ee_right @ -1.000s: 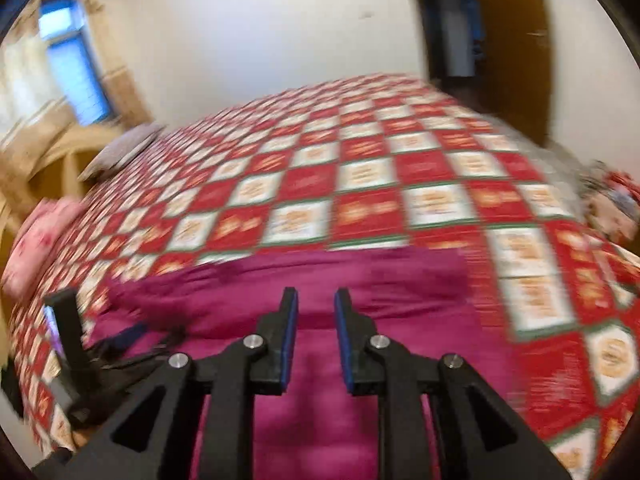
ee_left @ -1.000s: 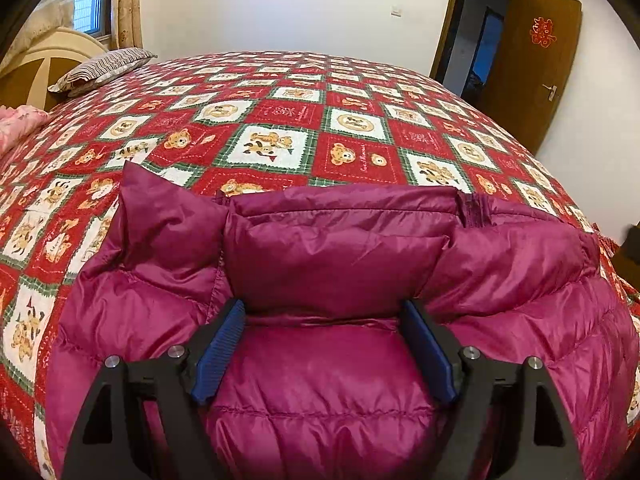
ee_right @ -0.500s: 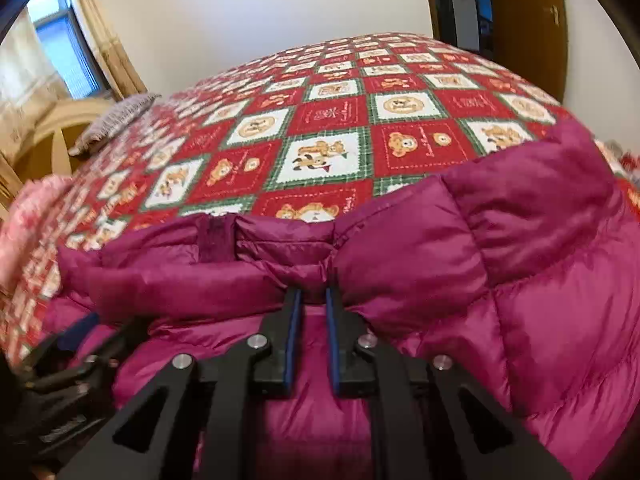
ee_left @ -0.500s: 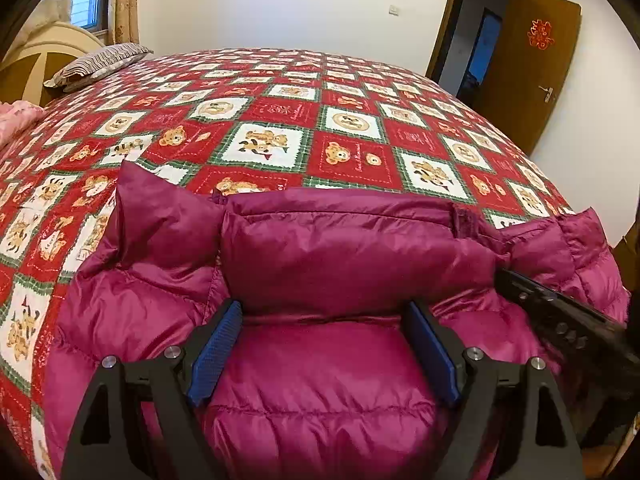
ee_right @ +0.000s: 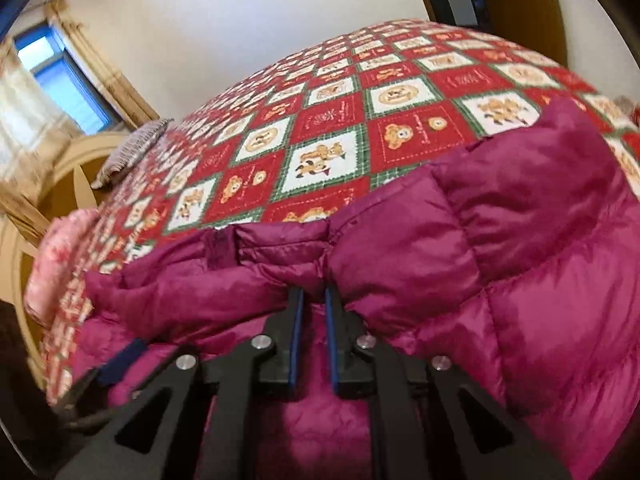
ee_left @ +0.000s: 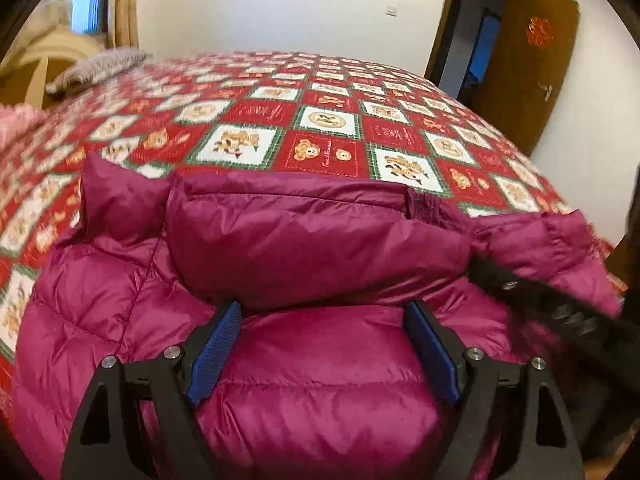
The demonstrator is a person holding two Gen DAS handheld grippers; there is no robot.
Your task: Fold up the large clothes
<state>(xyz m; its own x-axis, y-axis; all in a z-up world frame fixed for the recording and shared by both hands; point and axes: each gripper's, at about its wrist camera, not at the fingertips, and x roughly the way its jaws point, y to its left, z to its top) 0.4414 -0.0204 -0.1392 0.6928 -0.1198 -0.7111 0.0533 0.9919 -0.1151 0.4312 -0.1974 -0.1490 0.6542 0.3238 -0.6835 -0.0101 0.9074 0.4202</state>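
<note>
Now left gripper [ee_left: 324, 316] spread wide over jacket [ee_left: 312, 240], right gripper [ee_right: 313, 300] clamping its folded edge, bedspread [ee_left: 320, 120] beyond.

bed w/ red bear quilt [ee_left: 328, 152], white wall [ee_left: 280, 4], brown door [ee_left: 528, 64], window [ee_right: 68, 80].

Beyond the jacket [ee_left: 312, 240], the quilt [ee_left: 320, 120] lies flat and open toward the far wall [ee_left: 280, 0]. A pillow [ee_left: 96, 68] and headboard [ee_left: 44, 64] border the far left. The right gripper [ee_left: 480, 266] crosses the jacket's right side. A door [ee_left: 528, 64] stands ajar at right.
</note>
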